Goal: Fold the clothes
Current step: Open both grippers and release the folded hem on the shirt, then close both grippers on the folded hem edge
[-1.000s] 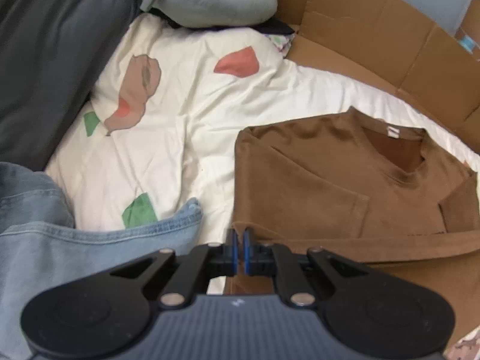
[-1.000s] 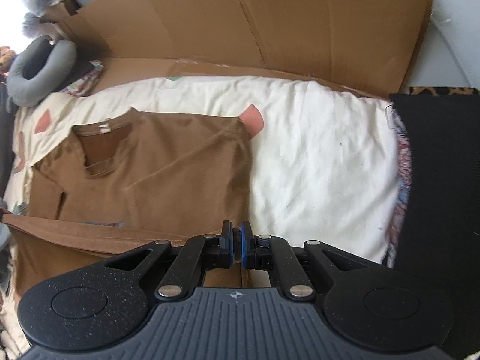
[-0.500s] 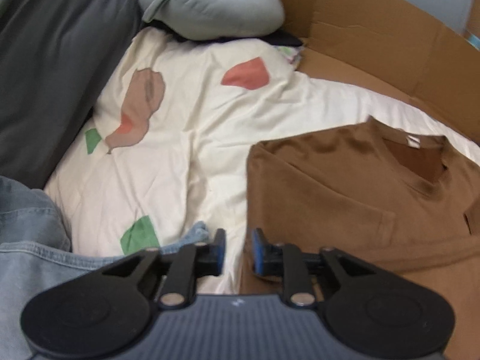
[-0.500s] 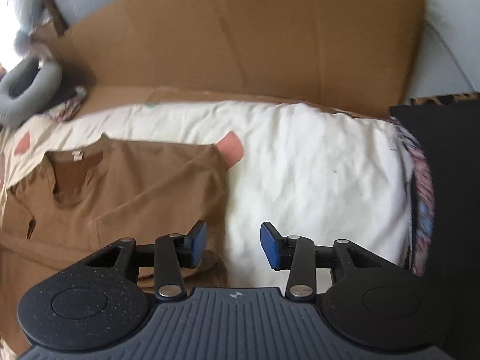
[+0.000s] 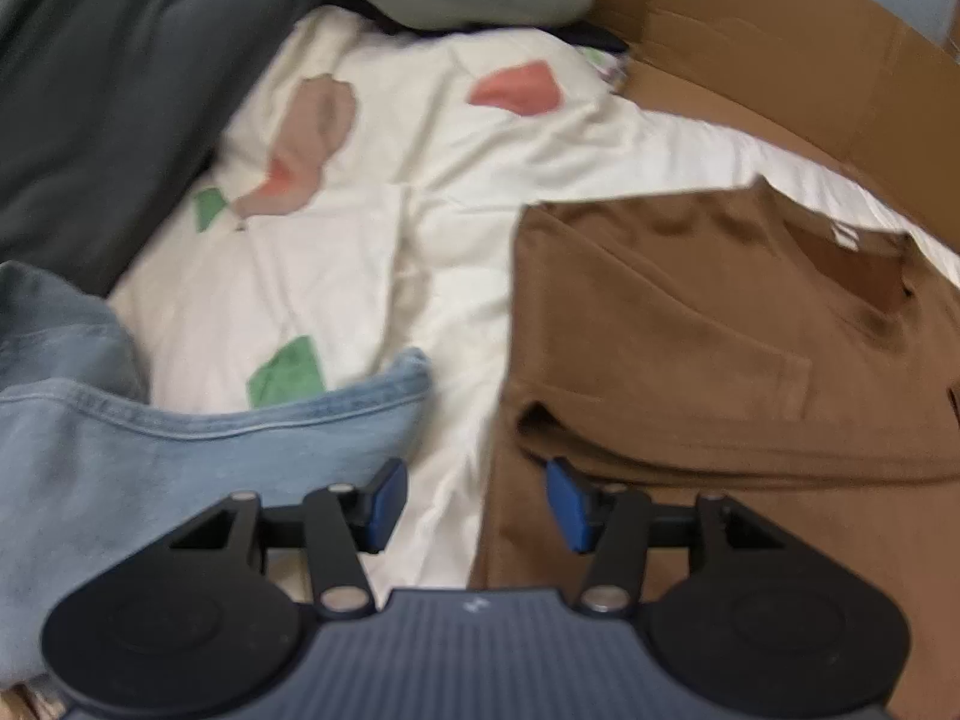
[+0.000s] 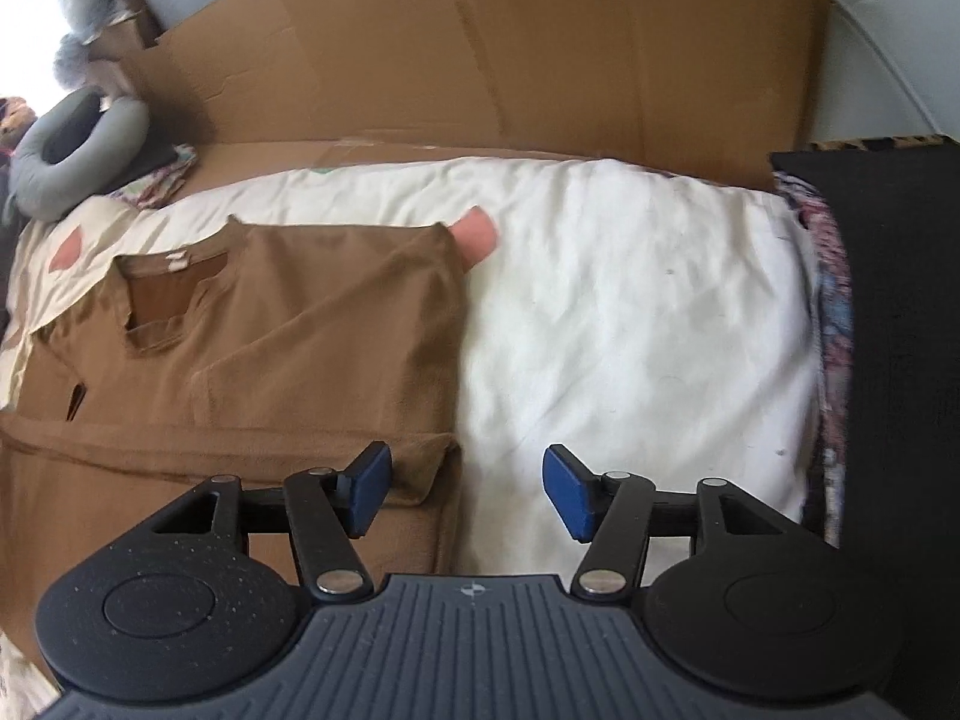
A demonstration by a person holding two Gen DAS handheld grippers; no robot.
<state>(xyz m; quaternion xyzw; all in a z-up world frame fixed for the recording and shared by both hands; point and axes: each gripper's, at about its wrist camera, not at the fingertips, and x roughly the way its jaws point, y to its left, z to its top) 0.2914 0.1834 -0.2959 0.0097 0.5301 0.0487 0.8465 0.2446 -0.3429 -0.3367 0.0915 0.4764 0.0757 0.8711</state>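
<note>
Brown shirt (image 6: 288,354) partly folded on white sheet (image 6: 630,324). Jeans (image 5: 180,456) beside; cardboard (image 6: 480,60) behind. Left gripper (image 5: 474,501) and right gripper (image 6: 465,489) opening, holding nothing.

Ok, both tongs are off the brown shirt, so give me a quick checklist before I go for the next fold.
1. Left tongs free of cloth: ok, opening, nothing pinched; the shirt's side edge lies between the pads.
2. Right tongs free of cloth: ok, opening, the other side edge between the pads.
3. Brown shirt sleeves folded in: ok, both lie across the chest.
4. Bottom hem folded up: ok, a doubled layer crosses the shirt in the right wrist view.
5. Denim garment clear of the shirt: ok, a strip of white sheet separates them.
6. Fold lying square: cannot tell, the left view is blurred.
</note>
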